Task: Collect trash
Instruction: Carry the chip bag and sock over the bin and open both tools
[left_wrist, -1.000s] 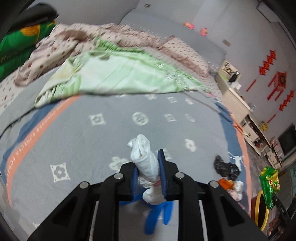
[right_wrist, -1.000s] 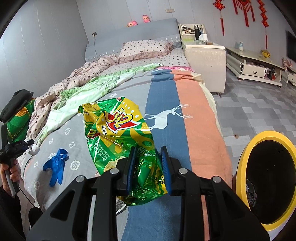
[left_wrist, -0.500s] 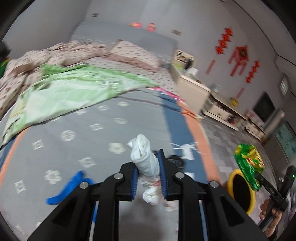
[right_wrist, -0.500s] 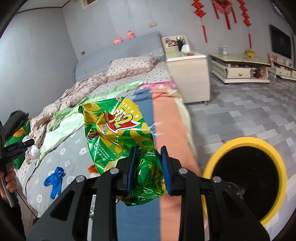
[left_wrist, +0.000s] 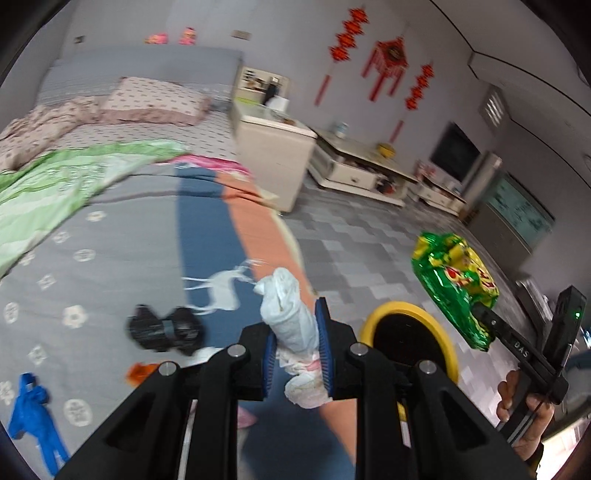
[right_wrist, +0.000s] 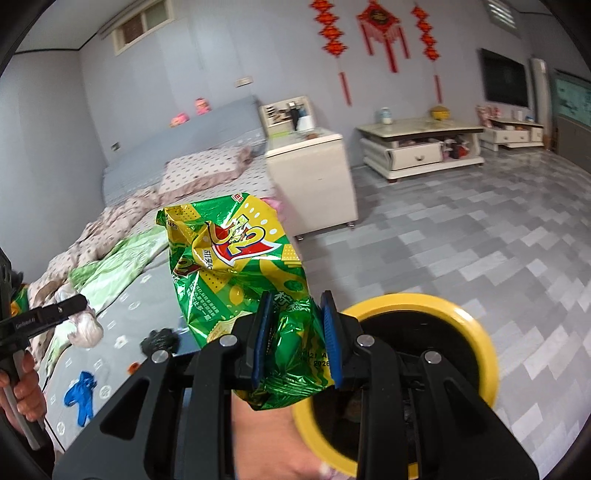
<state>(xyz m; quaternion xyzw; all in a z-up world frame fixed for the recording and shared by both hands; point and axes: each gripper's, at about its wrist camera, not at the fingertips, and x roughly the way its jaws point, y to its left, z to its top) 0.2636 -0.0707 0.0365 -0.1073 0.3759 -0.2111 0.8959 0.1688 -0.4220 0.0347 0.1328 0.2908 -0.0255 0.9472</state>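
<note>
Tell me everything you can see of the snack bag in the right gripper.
The snack bag is crinkled, shiny foil, green and yellow with a red logo. It looks empty and creased. The right gripper is shut on its lower part; the top stands upright above the fingers. It hangs near the yellow-rimmed bin, not yet inside.

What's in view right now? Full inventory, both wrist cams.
snack bag: 1, green and yellow foil, clamped in the right tool
plastic bag wad: 1, white, clamped in the left tool
trash bin: 1, yellow rim, black inside, on the floor beside the bed
black bag: 1, crumpled, on the bed
blue glove: 1, on the bed
orange scrap: 1, on the bed near the black bag
bed: 1, grey, blue and orange cover
green blanket: 1, on the bed
nightstand: 1, cream, beside the bed
left tool: shut
right tool: shut
</note>
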